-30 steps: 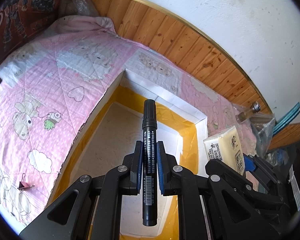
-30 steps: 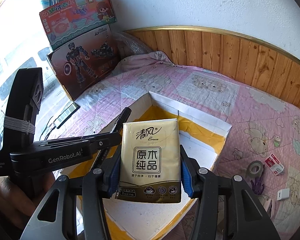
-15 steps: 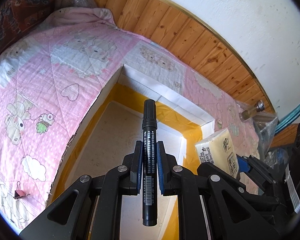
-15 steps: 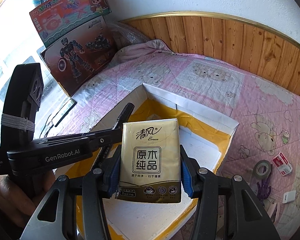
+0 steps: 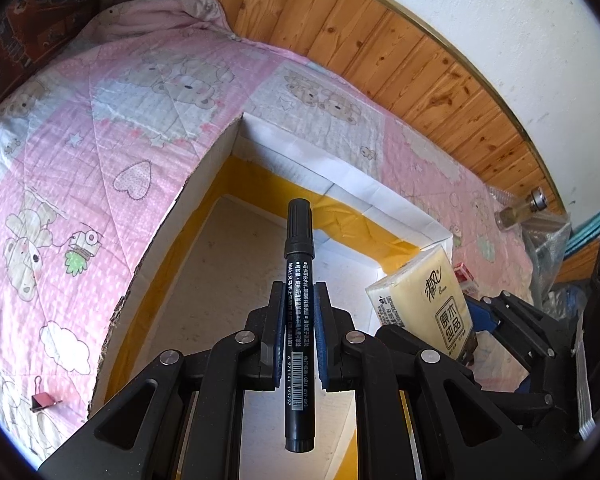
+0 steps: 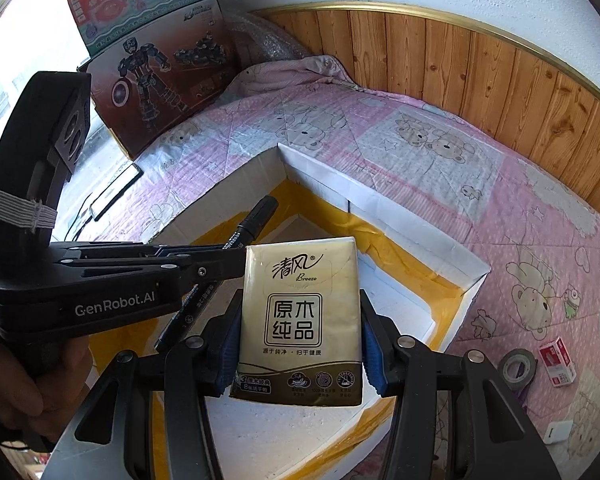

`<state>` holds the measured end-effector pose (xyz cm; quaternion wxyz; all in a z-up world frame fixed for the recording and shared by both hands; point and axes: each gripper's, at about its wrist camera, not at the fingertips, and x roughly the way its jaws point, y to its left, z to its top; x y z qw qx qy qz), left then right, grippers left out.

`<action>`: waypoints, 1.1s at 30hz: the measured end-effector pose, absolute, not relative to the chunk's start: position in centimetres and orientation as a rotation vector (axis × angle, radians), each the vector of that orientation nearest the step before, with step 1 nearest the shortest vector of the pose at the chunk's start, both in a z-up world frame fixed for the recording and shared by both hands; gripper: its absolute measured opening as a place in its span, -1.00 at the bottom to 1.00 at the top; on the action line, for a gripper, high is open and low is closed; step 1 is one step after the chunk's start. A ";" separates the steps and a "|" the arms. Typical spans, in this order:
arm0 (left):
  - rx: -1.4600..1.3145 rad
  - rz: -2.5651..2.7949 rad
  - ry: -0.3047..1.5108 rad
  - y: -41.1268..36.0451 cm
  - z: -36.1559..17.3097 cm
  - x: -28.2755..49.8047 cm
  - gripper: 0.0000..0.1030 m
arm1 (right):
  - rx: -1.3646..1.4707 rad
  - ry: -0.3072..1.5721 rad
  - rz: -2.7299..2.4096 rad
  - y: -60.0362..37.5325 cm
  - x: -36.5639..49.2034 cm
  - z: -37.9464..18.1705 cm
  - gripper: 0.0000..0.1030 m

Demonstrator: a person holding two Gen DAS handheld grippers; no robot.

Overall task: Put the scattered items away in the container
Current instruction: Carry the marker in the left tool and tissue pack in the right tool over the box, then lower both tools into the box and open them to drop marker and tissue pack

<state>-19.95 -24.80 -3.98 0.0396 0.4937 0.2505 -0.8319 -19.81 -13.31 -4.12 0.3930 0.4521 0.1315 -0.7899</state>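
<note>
My left gripper [image 5: 299, 312] is clamped on a black marker [image 5: 299, 264], cap forward, over the open box [image 5: 340, 168]; my right gripper [image 6: 298, 344] is clamped on a tissue pack [image 6: 298, 316], upright, over the same box; the box sits on a pink quilt [image 6: 420, 136]; a tape roll [image 6: 518, 368] and a red-and-white carton [image 6: 556, 362] lie on the quilt to its right, a binder clip [image 5: 44, 402] to its left.

left tongs [image 5: 299, 312] | lower over box [image 5: 204, 168] | right tongs [image 6: 299, 344] | lower, nearer box interior
</note>
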 end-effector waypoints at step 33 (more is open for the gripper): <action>1.672 -2.370 0.762 -24.9 -10.5 -24.8 -0.74 | 1.320 0.759 -1.714 -18.0 -24.7 -10.8 0.01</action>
